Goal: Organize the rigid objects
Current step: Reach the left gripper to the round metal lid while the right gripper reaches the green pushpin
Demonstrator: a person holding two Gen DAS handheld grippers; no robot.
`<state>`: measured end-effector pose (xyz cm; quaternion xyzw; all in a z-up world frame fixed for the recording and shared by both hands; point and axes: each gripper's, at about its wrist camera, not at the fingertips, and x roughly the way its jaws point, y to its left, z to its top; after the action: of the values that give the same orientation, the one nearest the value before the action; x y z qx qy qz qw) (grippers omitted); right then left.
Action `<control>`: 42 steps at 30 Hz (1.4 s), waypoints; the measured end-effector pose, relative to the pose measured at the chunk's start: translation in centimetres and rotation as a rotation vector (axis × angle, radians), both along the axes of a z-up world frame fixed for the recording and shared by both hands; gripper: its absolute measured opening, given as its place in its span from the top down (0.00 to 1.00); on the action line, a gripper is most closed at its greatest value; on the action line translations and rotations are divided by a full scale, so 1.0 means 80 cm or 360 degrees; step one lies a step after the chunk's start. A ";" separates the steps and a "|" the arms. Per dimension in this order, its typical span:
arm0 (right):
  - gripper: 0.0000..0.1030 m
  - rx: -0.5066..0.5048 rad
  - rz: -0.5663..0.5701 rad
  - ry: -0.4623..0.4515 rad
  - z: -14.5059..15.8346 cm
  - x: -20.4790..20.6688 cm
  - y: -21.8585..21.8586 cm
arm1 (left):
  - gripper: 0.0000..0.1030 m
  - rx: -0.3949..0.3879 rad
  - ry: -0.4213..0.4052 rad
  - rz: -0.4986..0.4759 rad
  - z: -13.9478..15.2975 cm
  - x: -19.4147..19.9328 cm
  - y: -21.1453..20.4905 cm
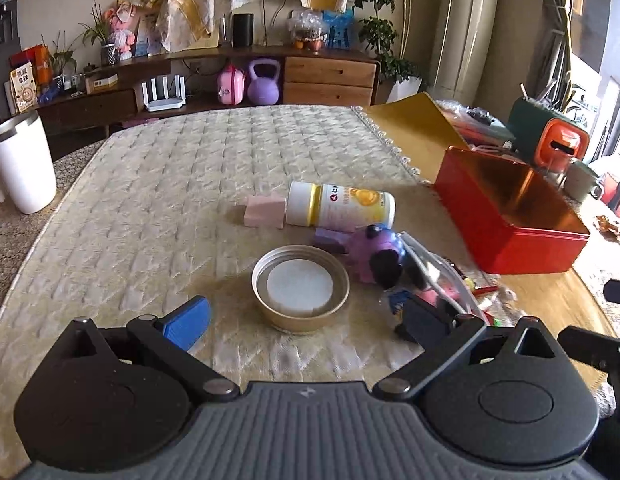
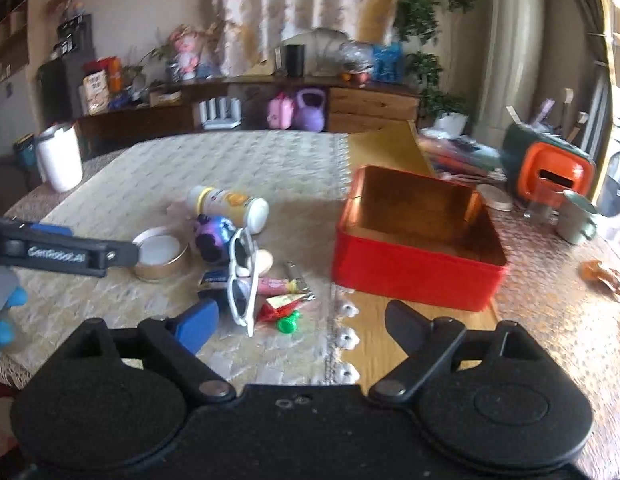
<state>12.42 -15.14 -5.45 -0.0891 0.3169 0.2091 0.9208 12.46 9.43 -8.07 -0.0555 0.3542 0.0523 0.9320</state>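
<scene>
Step in hand, by my reading: approach for a first pick; the red tin (image 2: 417, 240) sits open and looks empty, near the table's right side.

Left gripper (image 1: 306, 320) spread wide, holding nothing. The gold lid (image 1: 301, 294) lies upturned on the quilted cloth (image 1: 150, 184), just ahead and between the jaws, apparently not yet touched.

Right gripper (image 2: 298, 320) also wide open, empty. White sunglasses (image 2: 242, 276) lie ahead, nearer its left finger, amid small wrappers.

Behind the lid: bottle (image 1: 341, 205) on its side, purple toy (image 1: 373, 254) beside it.

Next move likely calls for lowering around the lid's rim and closing, then carrying it to the tin.
</scene>
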 end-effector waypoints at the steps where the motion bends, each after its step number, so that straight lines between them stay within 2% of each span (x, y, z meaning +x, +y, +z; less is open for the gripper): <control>1: 0.17 -0.0003 0.0014 0.0009 -0.002 0.004 0.002 | 0.00 0.0005 0.0007 0.0001 -0.004 0.004 0.000; 5: 0.20 -0.0089 0.0106 0.0022 -0.013 0.020 0.005 | 0.00 0.0022 0.0030 -0.0017 -0.019 0.016 0.001; 11: 0.32 -0.0204 0.0162 0.0110 -0.044 0.039 0.010 | 0.00 0.0056 0.0049 -0.0038 -0.037 0.031 0.002; 17: 0.43 -0.0221 0.0164 0.0135 -0.064 0.057 0.021 | 0.00 0.0053 0.0069 -0.0027 -0.050 0.045 0.006; 24: 0.66 -0.0233 0.0169 0.0145 -0.077 0.070 0.029 | 0.01 0.0087 0.0071 -0.0019 -0.058 0.057 0.008; 27: 0.71 -0.0184 0.0158 0.0154 -0.077 0.075 0.028 | 0.01 0.0096 0.0063 -0.0017 -0.060 0.060 0.009; 28: 0.72 -0.0173 0.0162 0.0158 -0.077 0.076 0.028 | 0.02 0.0105 0.0058 -0.0017 -0.060 0.061 0.008; 30: 0.77 -0.0165 0.0167 0.0157 -0.078 0.076 0.029 | 0.10 0.0107 0.0061 -0.0026 -0.060 0.063 0.008; 34: 0.84 -0.0155 0.0172 0.0156 -0.079 0.076 0.033 | 0.15 0.0106 0.0053 -0.0044 -0.062 0.064 0.009; 37: 0.86 -0.0145 0.0162 0.0162 -0.078 0.075 0.033 | 0.26 0.0129 0.0038 -0.0080 -0.061 0.064 0.005; 42: 0.86 -0.0150 0.0162 0.0159 -0.078 0.071 0.031 | 0.26 0.0163 0.0032 -0.0090 -0.061 0.063 0.003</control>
<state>18.12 -12.67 -11.65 -0.1377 0.3670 0.2446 0.8869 17.51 9.67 -12.95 0.0028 0.3618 0.0445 0.9312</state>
